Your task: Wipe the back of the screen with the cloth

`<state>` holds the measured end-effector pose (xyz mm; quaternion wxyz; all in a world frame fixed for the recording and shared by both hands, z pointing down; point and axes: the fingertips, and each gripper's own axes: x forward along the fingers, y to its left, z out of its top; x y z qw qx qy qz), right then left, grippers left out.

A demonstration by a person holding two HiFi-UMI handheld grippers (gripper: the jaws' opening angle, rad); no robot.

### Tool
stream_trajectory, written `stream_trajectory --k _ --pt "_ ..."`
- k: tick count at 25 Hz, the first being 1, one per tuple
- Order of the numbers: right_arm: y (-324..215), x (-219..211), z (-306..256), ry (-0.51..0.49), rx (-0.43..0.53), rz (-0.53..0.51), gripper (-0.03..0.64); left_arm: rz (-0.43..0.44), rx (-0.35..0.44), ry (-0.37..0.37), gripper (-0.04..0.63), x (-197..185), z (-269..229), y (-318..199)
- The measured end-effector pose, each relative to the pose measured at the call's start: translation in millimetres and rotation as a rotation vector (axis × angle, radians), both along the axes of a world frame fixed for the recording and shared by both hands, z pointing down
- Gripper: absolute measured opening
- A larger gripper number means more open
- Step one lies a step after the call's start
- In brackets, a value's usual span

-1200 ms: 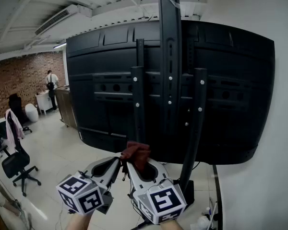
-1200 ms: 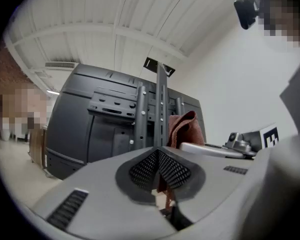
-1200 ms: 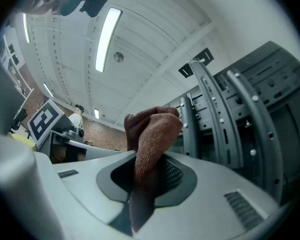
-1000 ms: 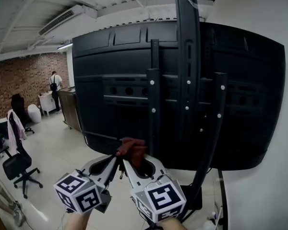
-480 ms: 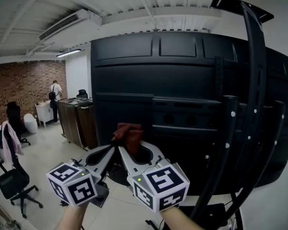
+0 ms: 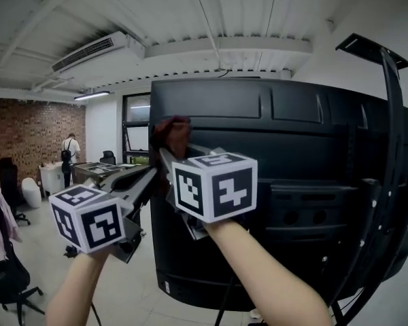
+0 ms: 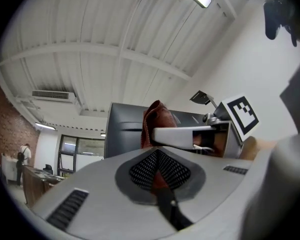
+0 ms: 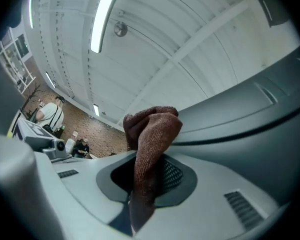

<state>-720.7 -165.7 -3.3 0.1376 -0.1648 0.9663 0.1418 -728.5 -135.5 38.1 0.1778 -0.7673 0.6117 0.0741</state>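
The brown cloth (image 6: 171,134) bunches in the upper centre-left of the head view, over the top left corner of the screen's black back (image 6: 299,182), its wad poking past my right gripper (image 6: 166,153), which pinches it, while my left gripper (image 6: 151,174), just below-left, is closed on a strip of it.

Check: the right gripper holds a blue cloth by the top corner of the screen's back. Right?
No: the cloth is reddish-brown, not blue, as the right gripper view shows. The right gripper holds it by the top corner of the screen's back.
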Motion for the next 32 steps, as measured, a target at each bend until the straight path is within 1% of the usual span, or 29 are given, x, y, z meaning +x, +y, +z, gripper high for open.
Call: stream_trajectory --k 4,7,9,11,12,15,17,19,23,26,30,32 --pt "-10.5 -26.1 -39.8 0.008 -0.016 -0.001 0.064 -0.004 0.040 -0.018 0.011 -14.7 -32.6 -11.2" --pt "-22.4 -39.2 -63.2 0.035 -0.003 0.039 0.064 0.012 0.043 0.005 0.011 -24.5 -46.8 -20.2" --pt "-27.0 -47.3 -76.2 0.044 -0.003 0.052 0.064 -0.002 0.052 0.008 0.011 -31.6 -55.5 -23.6" --pt "-29.4 -56.1 -85.1 0.055 0.004 0.068 0.064 -0.008 0.063 0.000 0.011 -34.2 -64.1 -23.2" --pt "-30.8 -60.9 -87.8 0.061 0.008 0.077 0.064 0.007 0.067 0.005 0.011 -34.2 -67.7 -23.0" --pt "-37.4 -69.2 -90.7 0.080 0.010 0.103 0.064 0.060 0.072 0.053 0.011 -34.5 -76.5 -25.4" --pt "-41.9 -66.0 -90.1 0.085 0.005 0.113 0.064 0.054 0.071 0.057 0.011 -32.3 -78.6 -28.6" --pt "-43.3 -57.6 -90.2 0.084 0.003 0.119 0.064 0.057 0.071 0.039 0.011 -24.6 -79.2 -30.2" --pt "-45.0 -27.4 -96.6 0.063 0.001 0.136 0.064 0.110 0.073 0.031 0.011 1.5 -84.4 -35.7" --pt "-55.8 9.1 -102.3 0.041 0.003 0.184 0.064 0.162 0.061 0.029 0.011 32.8 -86.0 -47.4" --pt "-74.9 66.3 -104.8 0.016 -0.004 0.265 0.064 0.218 0.051 -0.009 0.011 80.1 -87.8 -60.6" --pt "-84.3 95.5 -102.8 0.015 -0.003 0.313 0.064 0.256 0.043 -0.015 0.011 101.5 -86.5 -67.1"
